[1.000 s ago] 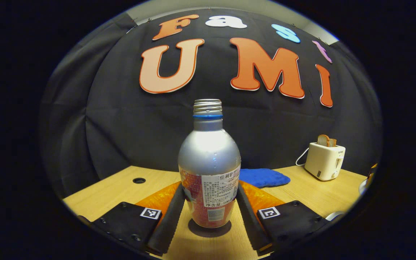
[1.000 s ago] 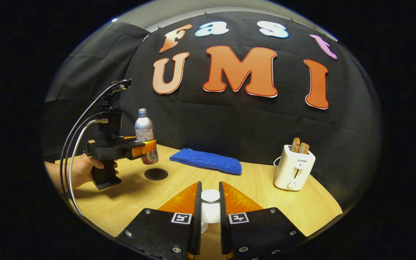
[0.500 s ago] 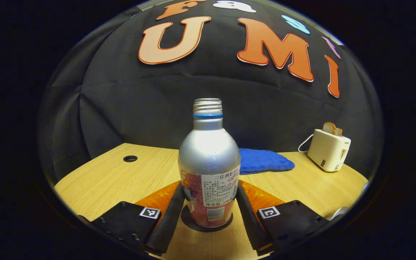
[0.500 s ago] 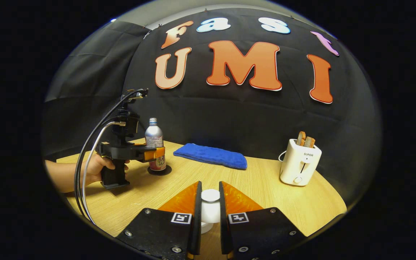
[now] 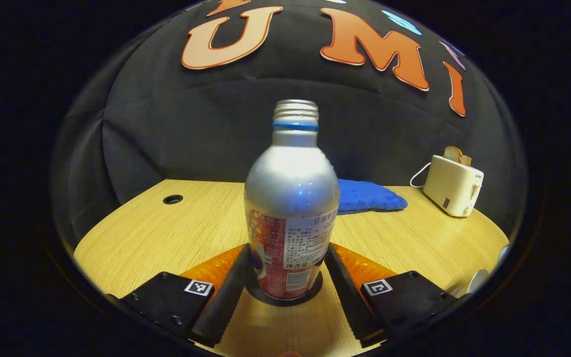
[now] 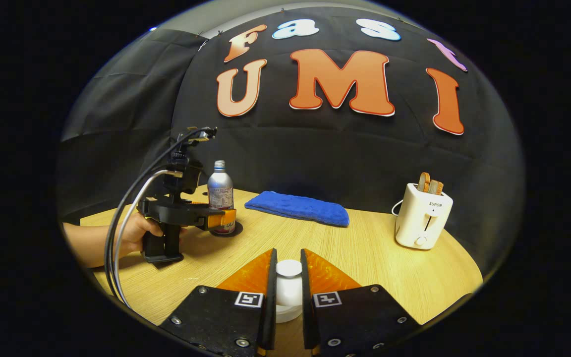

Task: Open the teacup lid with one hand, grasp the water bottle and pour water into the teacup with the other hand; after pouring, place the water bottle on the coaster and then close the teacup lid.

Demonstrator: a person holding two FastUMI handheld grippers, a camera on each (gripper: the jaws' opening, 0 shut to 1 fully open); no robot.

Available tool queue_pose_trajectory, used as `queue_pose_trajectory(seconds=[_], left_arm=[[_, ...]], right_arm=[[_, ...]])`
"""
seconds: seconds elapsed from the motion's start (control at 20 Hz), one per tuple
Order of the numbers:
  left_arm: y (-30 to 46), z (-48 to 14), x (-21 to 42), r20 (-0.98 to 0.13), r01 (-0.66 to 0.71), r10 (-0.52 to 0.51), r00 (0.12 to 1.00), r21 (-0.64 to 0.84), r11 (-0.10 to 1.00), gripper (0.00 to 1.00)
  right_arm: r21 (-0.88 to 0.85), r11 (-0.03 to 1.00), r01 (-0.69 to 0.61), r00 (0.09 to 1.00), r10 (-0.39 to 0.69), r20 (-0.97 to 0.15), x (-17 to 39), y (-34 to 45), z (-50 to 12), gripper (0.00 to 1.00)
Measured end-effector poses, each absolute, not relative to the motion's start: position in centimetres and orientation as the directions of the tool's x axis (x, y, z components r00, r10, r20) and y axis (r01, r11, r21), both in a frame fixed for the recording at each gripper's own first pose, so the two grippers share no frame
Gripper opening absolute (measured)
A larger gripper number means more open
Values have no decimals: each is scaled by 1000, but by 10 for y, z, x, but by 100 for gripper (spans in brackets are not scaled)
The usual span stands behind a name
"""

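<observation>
The silver water bottle point(image 5: 290, 198), uncapped and with a red label, stands upright on the dark round coaster point(image 5: 315, 292). My left gripper point(image 5: 288, 267) has a finger on each side of the bottle's base, slightly spread. In the right gripper view the same bottle point(image 6: 220, 191) stands on the coaster point(image 6: 233, 230), with the left gripper point(image 6: 223, 218) around it, held by a hand point(image 6: 134, 233). My right gripper point(image 6: 289, 282) is shut on the knob of the white teacup lid point(image 6: 289, 270). A white teacup rim point(image 5: 479, 280) peeks in at the right edge of the left gripper view.
A folded blue cloth point(image 6: 298, 208) lies at the back of the wooden table point(image 6: 365, 258). A white toaster point(image 6: 422, 218) with bread slices stands at the back right. A cable hole point(image 5: 172, 199) sits in the table's far left.
The bottle came down from above the table onto the coaster. The left fingers have spread a little and slid lower on the bottle. The right gripper still holds the lid.
</observation>
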State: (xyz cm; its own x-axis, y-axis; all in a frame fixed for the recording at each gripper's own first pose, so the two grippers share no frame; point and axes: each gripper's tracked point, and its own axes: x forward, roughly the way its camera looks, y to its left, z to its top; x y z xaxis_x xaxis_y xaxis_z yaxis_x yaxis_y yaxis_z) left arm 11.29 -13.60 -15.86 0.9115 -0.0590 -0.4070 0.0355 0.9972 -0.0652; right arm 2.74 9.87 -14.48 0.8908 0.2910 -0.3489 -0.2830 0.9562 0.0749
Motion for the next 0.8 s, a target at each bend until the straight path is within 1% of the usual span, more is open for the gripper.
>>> queue_pose_trajectory(seconds=[0.05, 0.25, 0.3, 0.4, 0.45, 0.5, 0.55, 0.8], left_arm=[[-134, -159, 110, -414, 37, -56, 909, -54, 998, 98], [-135, -150, 89, -411, 47, -65, 909, -53, 997, 95], [-136, -148, 85, -409, 49, -68, 910, -58, 997, 98], [-136, -137, 72, -398, 54, -77, 914, -70, 996, 98], [-135, -131, 67, -386, 56, -79, 919, -71, 996, 98], [-135, -125, 62, -375, 57, -79, 924, -71, 996, 95], [-137, -119, 57, -361, 57, -79, 929, -71, 996, 98], [-138, -92, 36, -296, 62, -75, 952, -54, 997, 98]], right_arm=[[80, 954, -288, 887, 297, -353, 27, 102, -147, 23], [101, 951, -291, 881, 307, -361, 30, 107, -155, 23], [112, 950, -291, 879, 312, -361, 31, 109, -158, 22], [124, 947, -298, 874, 322, -363, 31, 113, -162, 22], [123, 947, -298, 875, 322, -361, 32, 114, -164, 23], [126, 946, -298, 872, 324, -366, 32, 115, -168, 23], [131, 946, -296, 870, 324, -372, 32, 116, -172, 23], [131, 948, -291, 867, 319, -384, 31, 118, -186, 23]])
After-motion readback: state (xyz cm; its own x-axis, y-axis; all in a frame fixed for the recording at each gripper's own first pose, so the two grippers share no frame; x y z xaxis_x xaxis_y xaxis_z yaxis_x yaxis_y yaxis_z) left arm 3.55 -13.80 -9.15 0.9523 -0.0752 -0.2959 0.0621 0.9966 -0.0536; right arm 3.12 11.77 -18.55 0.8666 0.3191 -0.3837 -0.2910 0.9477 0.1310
